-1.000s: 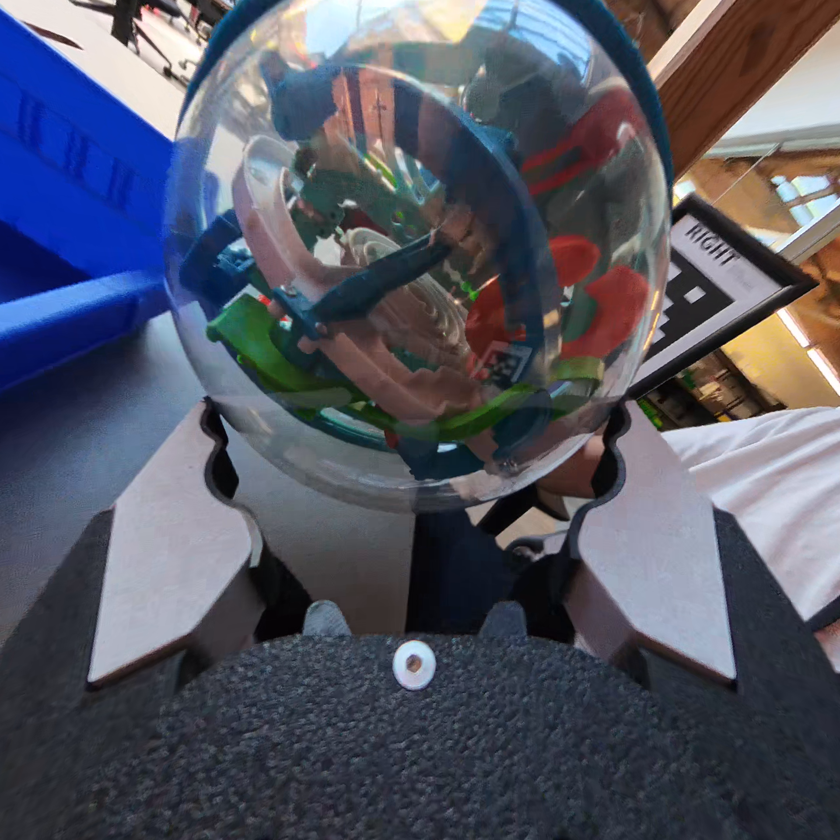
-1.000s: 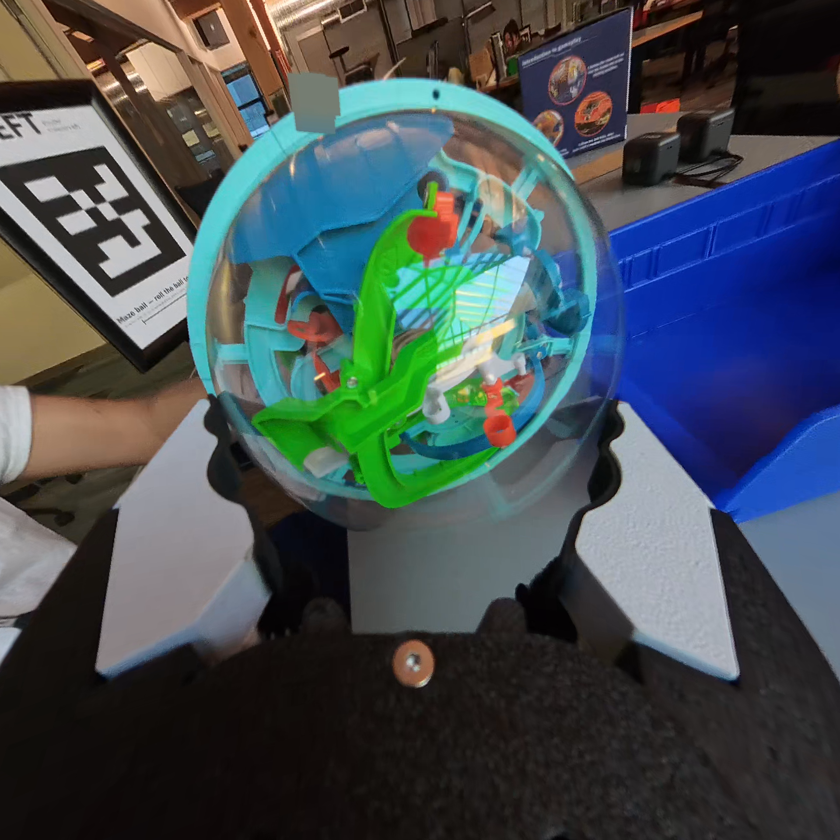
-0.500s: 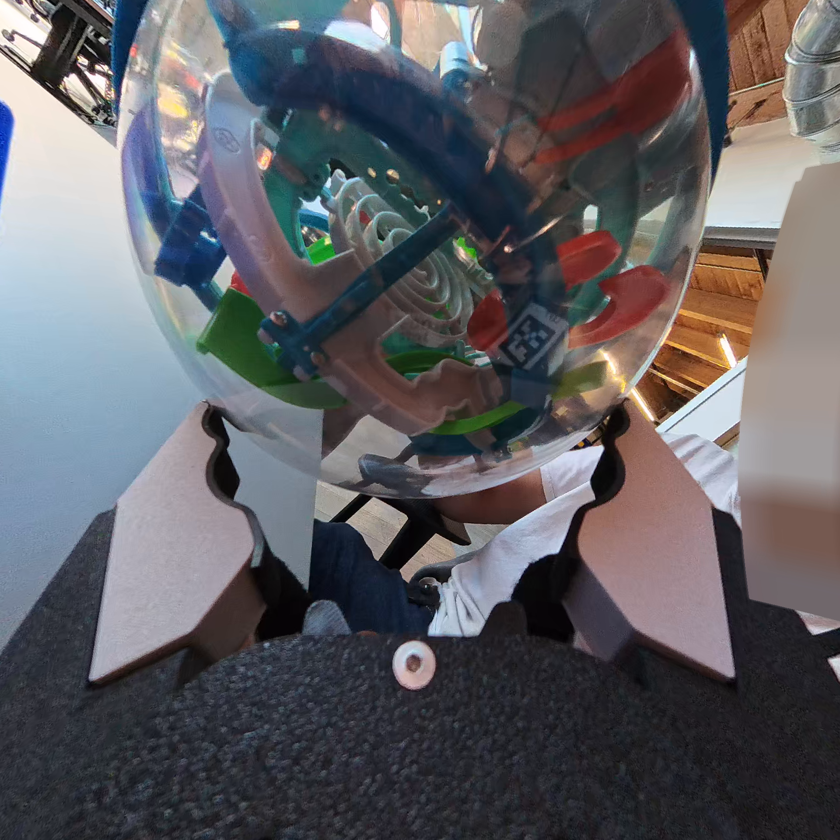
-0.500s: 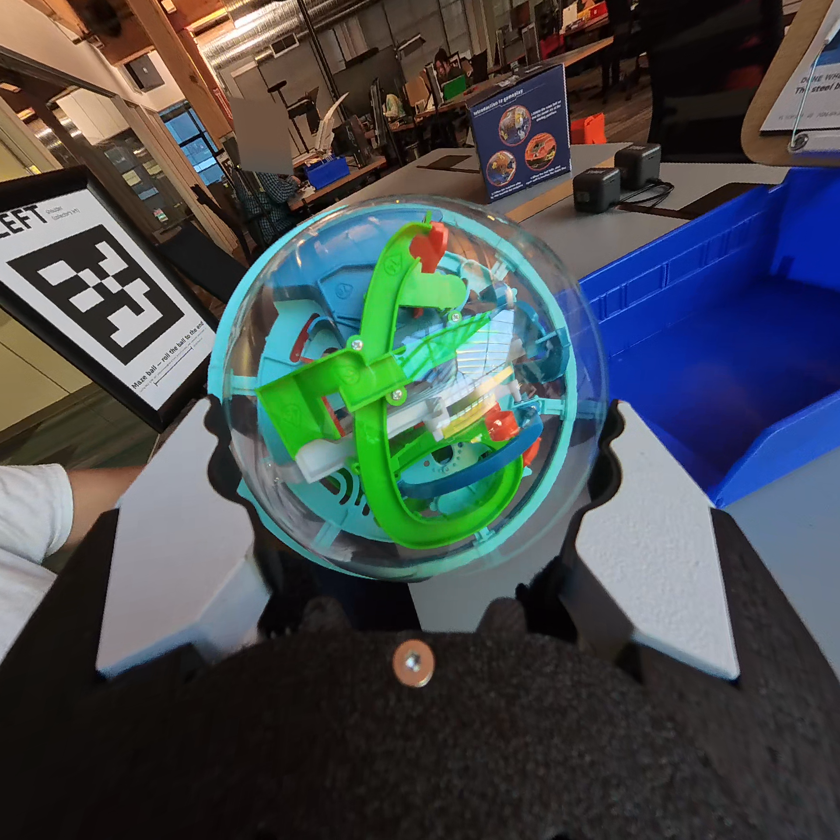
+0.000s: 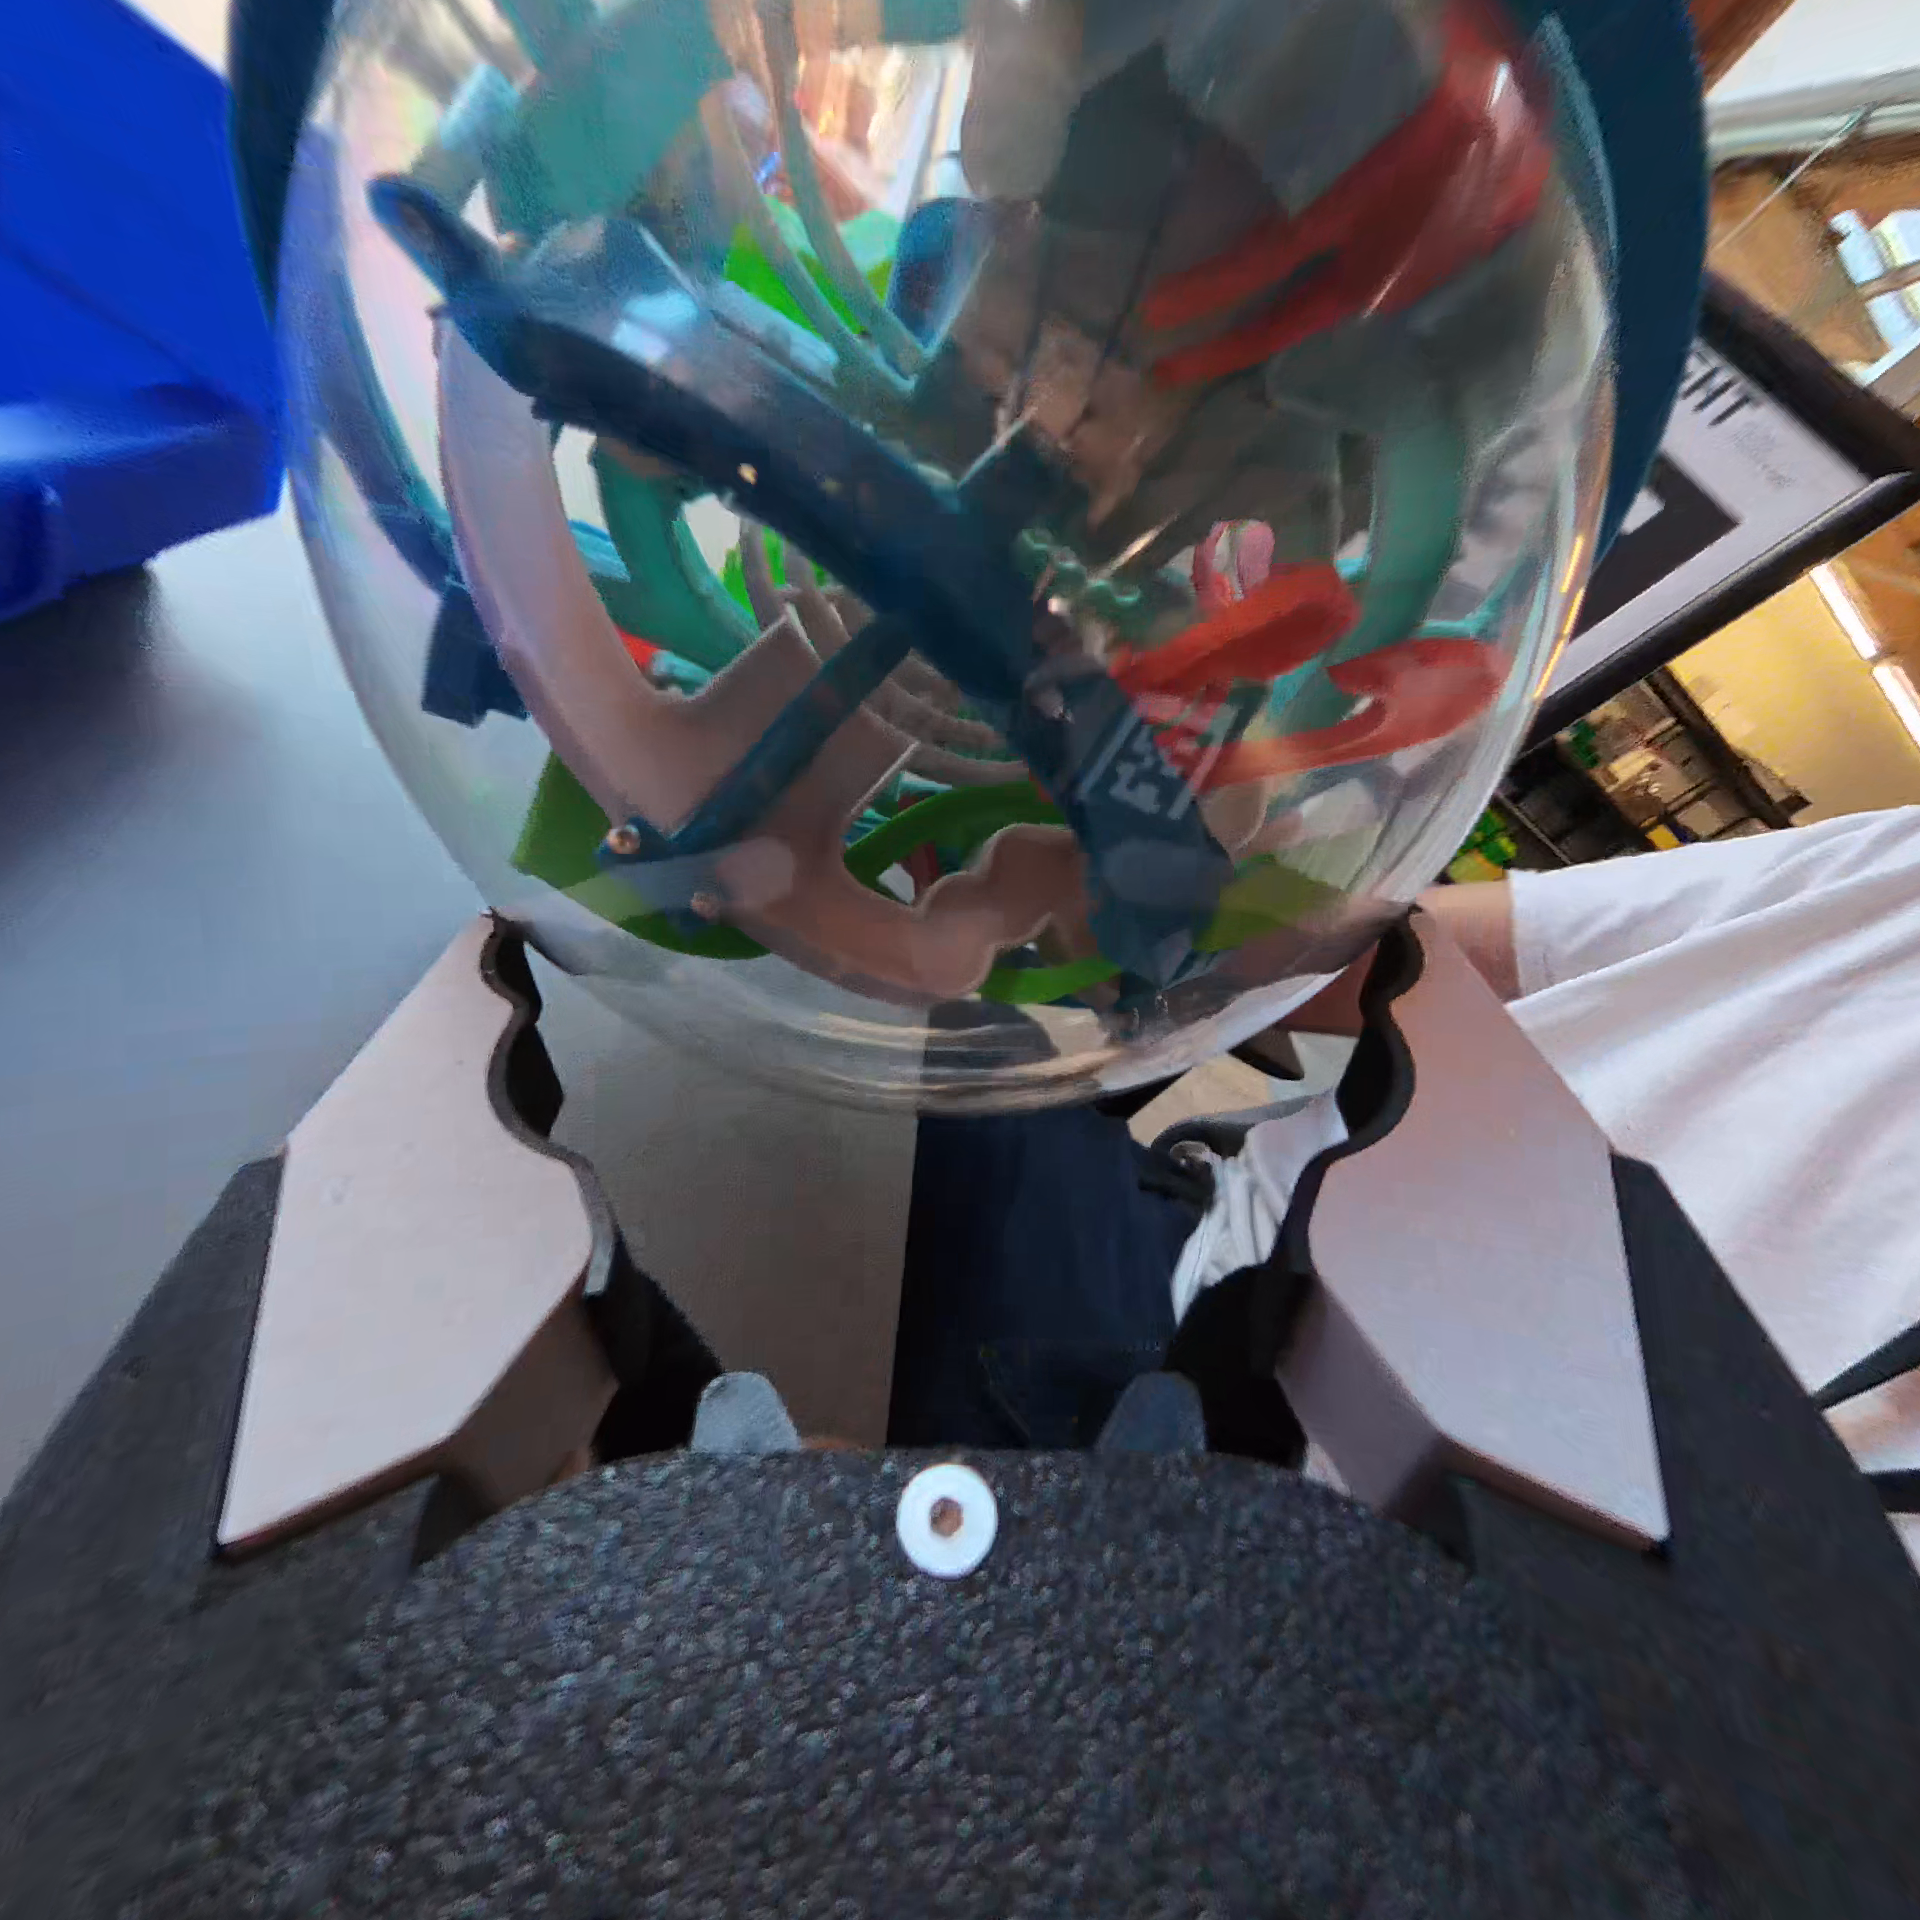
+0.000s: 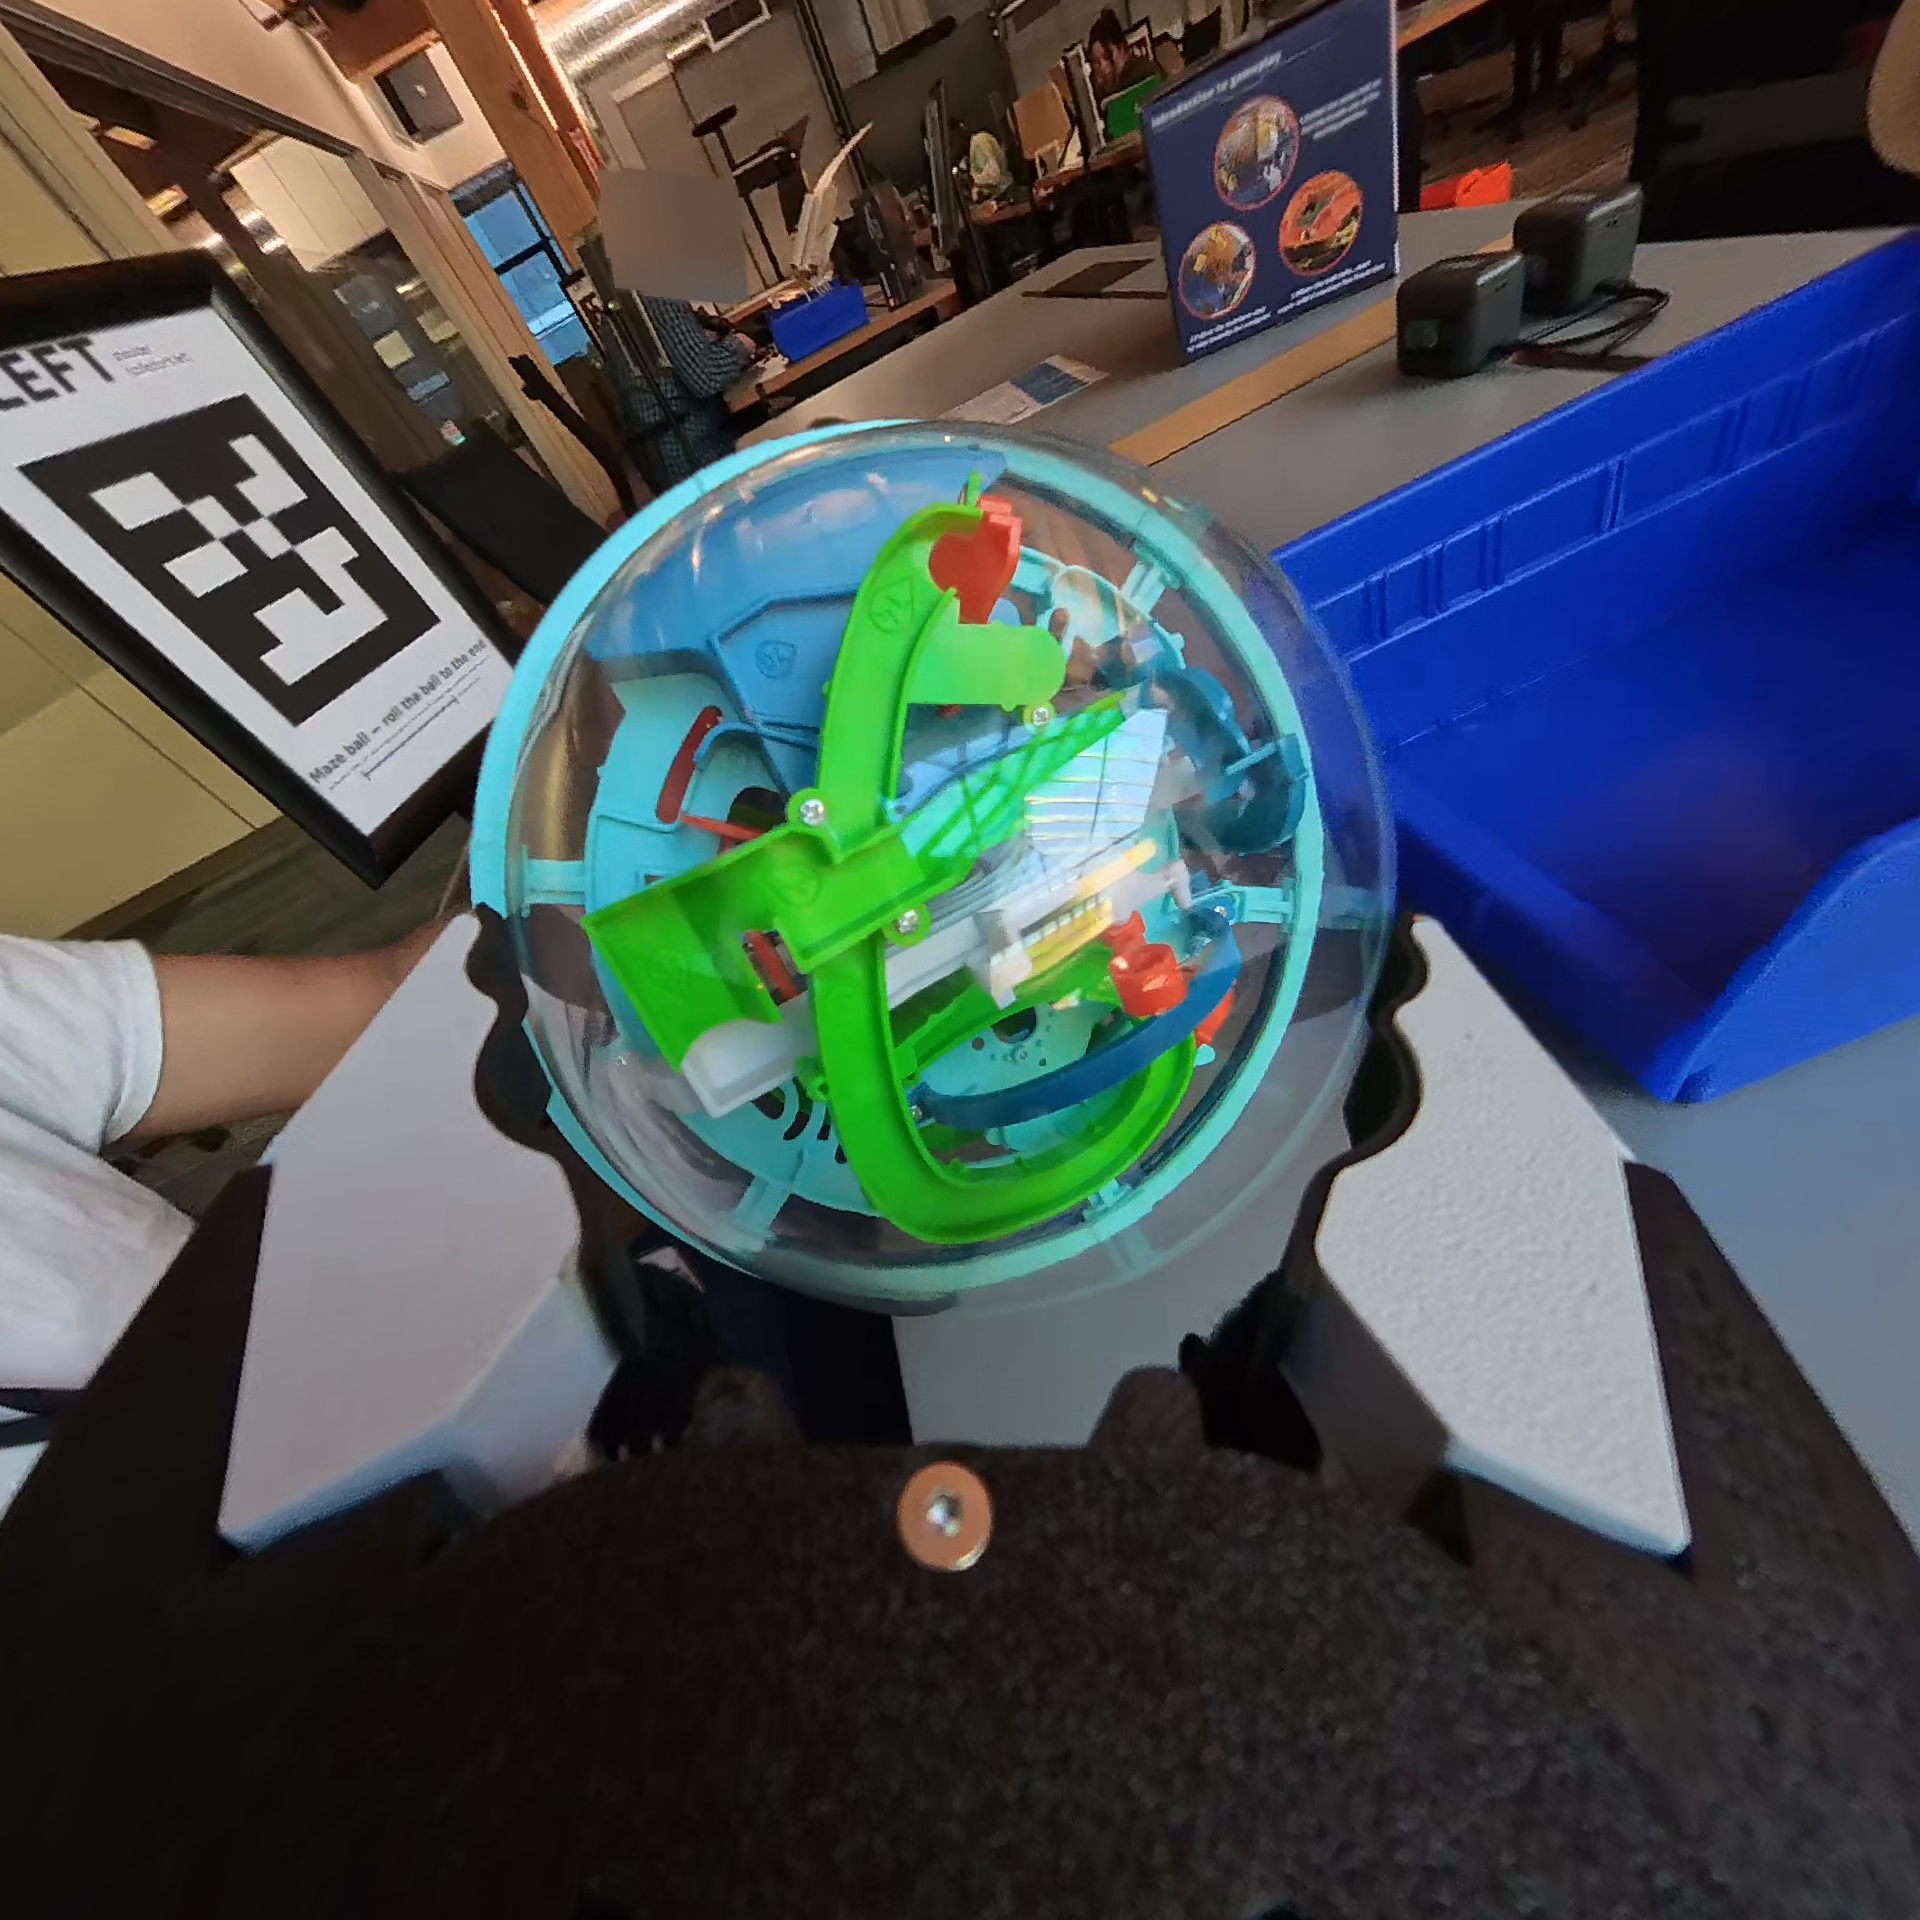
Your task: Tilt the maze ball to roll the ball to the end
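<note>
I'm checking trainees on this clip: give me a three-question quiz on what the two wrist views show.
1. True or false: both grippers grip the maze ball.
2. In the right wrist view, the blue bin lies on which side of the ball: A left, B right, C below?
3. What colour is the big looping track facing the right gripper?

Key: 1 true, the left gripper too; 2 B; 3 green.

- An open-plan workshop or lab space, with exposed timber beams [image 6: 488,114] overhead.
- Behind the grey worktable [image 6: 1039,343]: rows of desks with a seated person [image 6: 675,364].
- On the worktable: a blue storage bin [image 6: 1662,727] and a display board [image 6: 1273,177].
</note>
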Demonstrator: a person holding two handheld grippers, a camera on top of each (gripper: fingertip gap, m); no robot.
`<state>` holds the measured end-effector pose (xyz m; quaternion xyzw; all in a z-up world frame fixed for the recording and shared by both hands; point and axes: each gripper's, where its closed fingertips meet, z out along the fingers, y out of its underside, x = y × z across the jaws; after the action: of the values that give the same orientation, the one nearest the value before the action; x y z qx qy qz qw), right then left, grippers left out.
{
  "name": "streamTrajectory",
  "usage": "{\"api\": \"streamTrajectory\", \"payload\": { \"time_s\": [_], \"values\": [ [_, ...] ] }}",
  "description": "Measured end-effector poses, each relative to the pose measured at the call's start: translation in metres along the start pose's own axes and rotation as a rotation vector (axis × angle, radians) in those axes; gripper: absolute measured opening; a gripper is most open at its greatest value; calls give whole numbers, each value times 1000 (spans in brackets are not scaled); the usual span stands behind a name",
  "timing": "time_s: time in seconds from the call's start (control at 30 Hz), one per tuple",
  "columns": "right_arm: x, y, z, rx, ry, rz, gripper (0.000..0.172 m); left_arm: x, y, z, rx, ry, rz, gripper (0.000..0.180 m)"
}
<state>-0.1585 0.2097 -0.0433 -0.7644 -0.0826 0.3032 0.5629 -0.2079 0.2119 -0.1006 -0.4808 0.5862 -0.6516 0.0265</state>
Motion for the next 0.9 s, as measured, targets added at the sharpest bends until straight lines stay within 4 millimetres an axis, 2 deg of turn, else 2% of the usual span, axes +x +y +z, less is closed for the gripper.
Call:
{"api": "streamTrajectory", "payload": {
  "time_s": [0.27, 0.47, 0.57, 0.7, 0.73, 0.8, 0.9],
  "values": [
    [21, 25, -5, -31, -61, 30, 154, -22, 34, 17, -222, -175, 42, 148],
    [25, 20, -8, 34, -87, 47, 152, -27, 36, 20, -262, -265, 121, 151],
    [26, 19, -6, 30, -87, 62, 152, -21, 25, 2, -283, -316, 241, 157],
    [31, 14, 1, 29, -113, 91, 152, -1, -21, -26, -229, -312, 366, 158],
    [31, 13, 3, 27, -123, 96, 152, 3, -30, -27, -232, -292, 384, 158],
    [33, 10, 8, 20, -143, 110, 152, -4, -40, -23, -285, -301, 416, 159],
    [36, 7, 13, 11, -159, 134, 151, -19, -39, -5, -394, -277, 425, 159]
  ]
}}
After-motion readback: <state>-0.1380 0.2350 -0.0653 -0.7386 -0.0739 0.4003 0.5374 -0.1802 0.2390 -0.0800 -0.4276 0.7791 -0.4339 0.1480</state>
